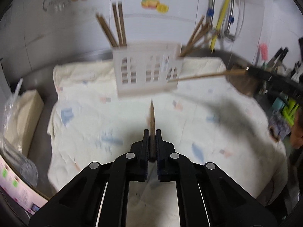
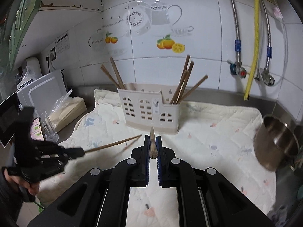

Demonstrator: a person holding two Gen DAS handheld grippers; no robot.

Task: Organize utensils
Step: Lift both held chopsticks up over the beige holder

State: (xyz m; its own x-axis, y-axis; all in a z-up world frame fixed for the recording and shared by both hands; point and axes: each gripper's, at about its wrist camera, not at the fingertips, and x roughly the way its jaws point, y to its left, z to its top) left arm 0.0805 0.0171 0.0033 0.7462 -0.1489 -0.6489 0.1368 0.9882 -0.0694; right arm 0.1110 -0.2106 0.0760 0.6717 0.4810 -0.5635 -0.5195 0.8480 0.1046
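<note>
A beige utensil holder (image 2: 150, 111) with arched cut-outs stands on a pale cloth (image 2: 208, 132) near the wall; it also shows in the left wrist view (image 1: 147, 70). Wooden chopsticks (image 2: 115, 75) lean in its left end and several more (image 2: 183, 83) in its right end. My left gripper (image 1: 151, 132) is shut on a chopstick (image 1: 152, 117) pointing toward the holder. My right gripper (image 2: 152, 138) is shut on another chopstick (image 2: 152, 141), its tip just short of the holder's front. In the right wrist view the left gripper (image 2: 83, 151) shows with its chopstick (image 2: 113, 144). The right-held chopstick shows in the left view (image 1: 206, 75).
A steel pot (image 2: 276, 141) sits at the cloth's right edge. A stack of paper in plastic (image 2: 66, 111), a glass (image 2: 50, 130), a phone (image 2: 37, 128) and a white appliance (image 2: 43, 92) stand at the left. Pipes and a yellow hose (image 2: 253, 47) run down the tiled wall.
</note>
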